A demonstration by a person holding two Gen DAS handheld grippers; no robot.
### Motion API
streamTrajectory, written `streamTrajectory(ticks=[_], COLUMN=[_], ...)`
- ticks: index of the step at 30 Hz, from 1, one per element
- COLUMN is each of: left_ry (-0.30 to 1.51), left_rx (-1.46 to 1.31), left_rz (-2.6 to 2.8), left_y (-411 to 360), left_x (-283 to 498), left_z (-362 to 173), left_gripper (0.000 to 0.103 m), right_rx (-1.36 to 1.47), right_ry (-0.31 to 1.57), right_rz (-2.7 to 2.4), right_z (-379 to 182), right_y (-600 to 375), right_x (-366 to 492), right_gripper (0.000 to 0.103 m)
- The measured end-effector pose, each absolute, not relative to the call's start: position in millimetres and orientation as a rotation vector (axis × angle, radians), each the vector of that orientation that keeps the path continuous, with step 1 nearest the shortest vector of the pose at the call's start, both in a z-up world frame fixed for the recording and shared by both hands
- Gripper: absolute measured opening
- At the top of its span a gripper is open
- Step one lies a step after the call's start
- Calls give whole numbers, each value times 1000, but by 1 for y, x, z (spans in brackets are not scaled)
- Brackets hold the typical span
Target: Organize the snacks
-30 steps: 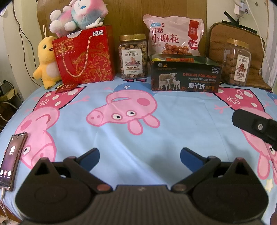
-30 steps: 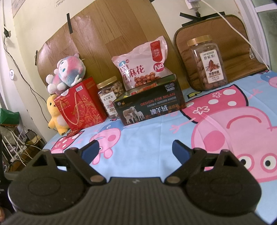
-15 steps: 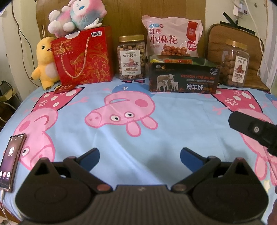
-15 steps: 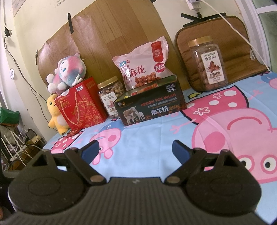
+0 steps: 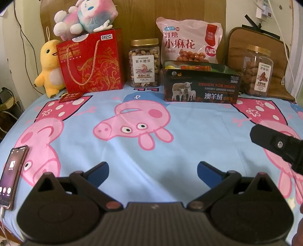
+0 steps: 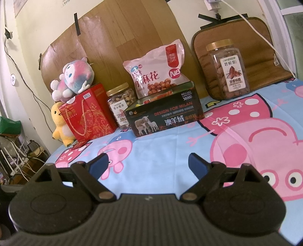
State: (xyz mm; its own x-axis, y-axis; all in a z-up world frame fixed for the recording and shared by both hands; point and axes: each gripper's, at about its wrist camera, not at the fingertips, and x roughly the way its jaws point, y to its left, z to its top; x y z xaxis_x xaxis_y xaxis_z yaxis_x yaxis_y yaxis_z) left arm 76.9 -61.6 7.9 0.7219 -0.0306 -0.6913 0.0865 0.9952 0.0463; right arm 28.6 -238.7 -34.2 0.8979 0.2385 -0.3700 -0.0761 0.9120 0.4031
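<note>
A black open box (image 5: pixel 200 89) (image 6: pixel 164 117) with snack packets inside stands at the back of the cartoon-pig sheet. Behind it leans a pink snack bag (image 5: pixel 189 40) (image 6: pixel 157 73). A nut jar (image 5: pixel 144 63) (image 6: pixel 121 106) stands to its left, a second jar (image 5: pixel 257 71) (image 6: pixel 228 70) to its right. A red gift bag (image 5: pixel 90 62) (image 6: pixel 87 117) stands further left. My left gripper (image 5: pixel 153 170) is open and empty over the sheet, well short of the box. My right gripper (image 6: pixel 148 164) is open and empty; one of its fingers (image 5: pixel 272 143) shows at the right edge of the left wrist view.
A plush toy (image 5: pixel 83 17) lies on the gift bag and a yellow duck plush (image 5: pixel 49 68) stands beside it. A phone (image 5: pixel 10 176) lies at the sheet's left edge. A brown cushion (image 6: pixel 251 51) leans against the wall behind the right jar. Cables hang at left.
Both grippers have drifted slightly; the objects in the left wrist view have shifted a little left and down. Both stay open and empty.
</note>
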Motion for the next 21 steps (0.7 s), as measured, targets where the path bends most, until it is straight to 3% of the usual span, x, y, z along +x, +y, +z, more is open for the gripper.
streamTrajectory(ticks=[21], left_ry=[760], left_rx=[79], left_rz=[-65], left_y=[-63], left_x=[77], left_z=[8], left_gripper=[103], right_rx=[389], right_ry=[427], right_rz=[170], right_z=[-34], right_y=[-240], right_x=[29], right_gripper=[93])
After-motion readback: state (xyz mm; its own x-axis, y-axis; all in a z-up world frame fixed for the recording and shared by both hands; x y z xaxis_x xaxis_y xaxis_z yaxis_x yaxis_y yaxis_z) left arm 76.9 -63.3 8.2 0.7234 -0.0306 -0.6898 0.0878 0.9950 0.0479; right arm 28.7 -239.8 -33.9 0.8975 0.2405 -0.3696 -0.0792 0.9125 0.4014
